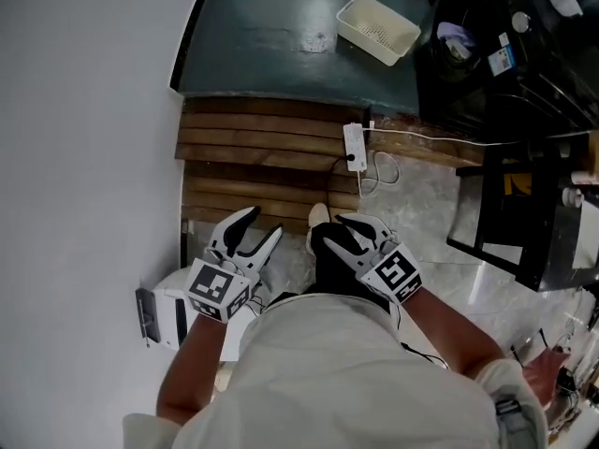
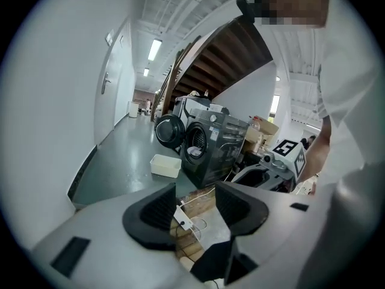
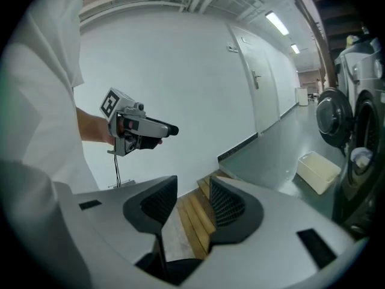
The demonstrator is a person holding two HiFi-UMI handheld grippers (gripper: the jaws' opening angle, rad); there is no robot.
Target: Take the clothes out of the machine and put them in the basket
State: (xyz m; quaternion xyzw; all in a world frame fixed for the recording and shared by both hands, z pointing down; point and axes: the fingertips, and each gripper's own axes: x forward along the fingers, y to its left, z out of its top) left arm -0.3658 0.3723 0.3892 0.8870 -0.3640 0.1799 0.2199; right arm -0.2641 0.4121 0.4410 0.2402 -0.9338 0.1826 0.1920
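The left gripper (image 2: 195, 196) and the right gripper (image 3: 192, 190) are both hanging released, nothing between the jaws; the pale clothes (image 2: 194, 153) are sitting in the drum of the dark front-loading washing machine (image 2: 218, 149), well apart from them, near the cream plastic basket (image 1: 377, 28). The trouble, I'd say, is lying underfoot: a white power strip (image 1: 355, 146) and its trailing white cable (image 1: 426, 137) are crossing the brown slatted wooden platform (image 1: 253, 143), inviting a snagged foot; the platform's far edge may be hiding a step. The white wall (image 1: 84, 157) is hemming in the left and the machine's round open door (image 2: 170, 131) is jutting out; the open room is lying down the middle.
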